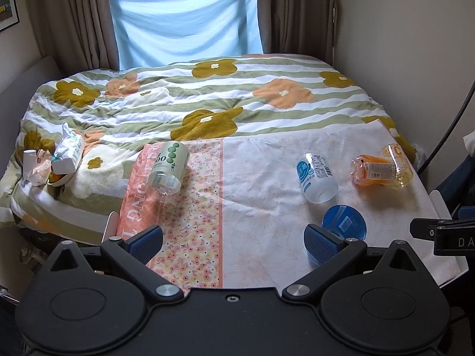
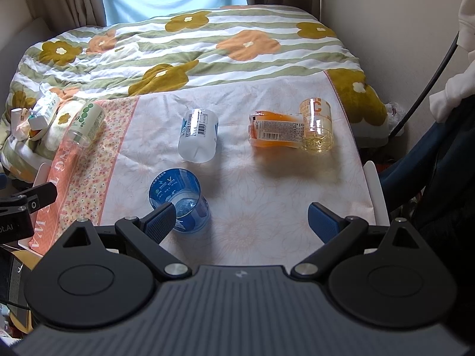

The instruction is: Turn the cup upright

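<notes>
Surface: we saw a floral cloth [image 2: 267,184] at frame centre, over a flowered quilt [image 1: 178,95].
Room: curtains [image 1: 68,14] at upper left.
Jaws: left gripper [image 1: 234,241] and right gripper [image 2: 240,222] both wide, empty.

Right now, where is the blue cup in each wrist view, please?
Left wrist view: the blue cup is at lower right, just behind the left gripper's right finger.
Right wrist view: the blue cup is at lower left of centre, partly behind the right gripper's left finger.
Shared landmark: the white-labelled clear cup lies just beyond it in both.
</notes>
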Demonstrator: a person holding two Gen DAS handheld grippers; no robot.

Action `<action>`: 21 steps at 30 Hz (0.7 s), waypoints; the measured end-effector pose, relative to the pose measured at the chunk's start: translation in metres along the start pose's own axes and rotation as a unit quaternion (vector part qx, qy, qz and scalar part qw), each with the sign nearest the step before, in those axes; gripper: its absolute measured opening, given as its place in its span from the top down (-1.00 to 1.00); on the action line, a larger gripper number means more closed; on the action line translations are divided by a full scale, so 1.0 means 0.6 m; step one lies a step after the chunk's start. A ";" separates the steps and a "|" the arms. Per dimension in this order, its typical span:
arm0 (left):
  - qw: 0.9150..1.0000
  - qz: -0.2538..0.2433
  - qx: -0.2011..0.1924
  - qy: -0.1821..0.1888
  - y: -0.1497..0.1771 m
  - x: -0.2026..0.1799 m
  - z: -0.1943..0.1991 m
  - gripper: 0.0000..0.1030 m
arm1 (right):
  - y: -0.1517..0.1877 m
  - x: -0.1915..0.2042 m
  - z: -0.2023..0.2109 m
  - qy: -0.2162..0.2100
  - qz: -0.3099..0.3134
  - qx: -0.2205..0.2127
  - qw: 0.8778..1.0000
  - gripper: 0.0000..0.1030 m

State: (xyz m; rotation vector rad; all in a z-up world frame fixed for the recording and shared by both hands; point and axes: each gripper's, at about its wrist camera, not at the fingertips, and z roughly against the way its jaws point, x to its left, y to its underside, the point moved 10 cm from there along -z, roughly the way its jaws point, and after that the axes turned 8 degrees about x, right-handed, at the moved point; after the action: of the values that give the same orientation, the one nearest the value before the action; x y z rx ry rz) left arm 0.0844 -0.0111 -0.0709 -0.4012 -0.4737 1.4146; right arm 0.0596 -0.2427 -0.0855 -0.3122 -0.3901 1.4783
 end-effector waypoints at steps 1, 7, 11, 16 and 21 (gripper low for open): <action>1.000 0.001 0.001 0.001 0.001 0.001 0.000 -1.00 | 0.000 0.000 0.000 0.000 0.000 0.000 1.000 -1.00; 1.000 0.003 0.003 0.002 0.008 0.003 -0.002 -1.00 | 0.000 0.000 0.000 0.000 0.000 0.000 1.000 -1.00; 1.000 0.008 0.008 0.004 0.011 0.005 -0.004 -1.00 | 0.000 0.000 0.001 0.000 0.000 0.000 1.000 -1.00; 1.000 0.010 0.013 0.008 0.015 0.007 -0.006 -1.00 | 0.001 0.000 0.002 0.000 0.000 0.000 1.000 -1.00; 1.000 0.016 0.011 0.023 0.016 0.006 -0.004 -1.00 | 0.001 0.000 0.002 0.000 0.000 0.000 1.000 -1.00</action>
State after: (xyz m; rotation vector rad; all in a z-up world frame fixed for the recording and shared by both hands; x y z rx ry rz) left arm 0.0780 -0.0065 -0.0776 -0.4233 -0.4161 1.4374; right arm 0.0586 -0.2426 -0.0849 -0.3125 -0.3908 1.4785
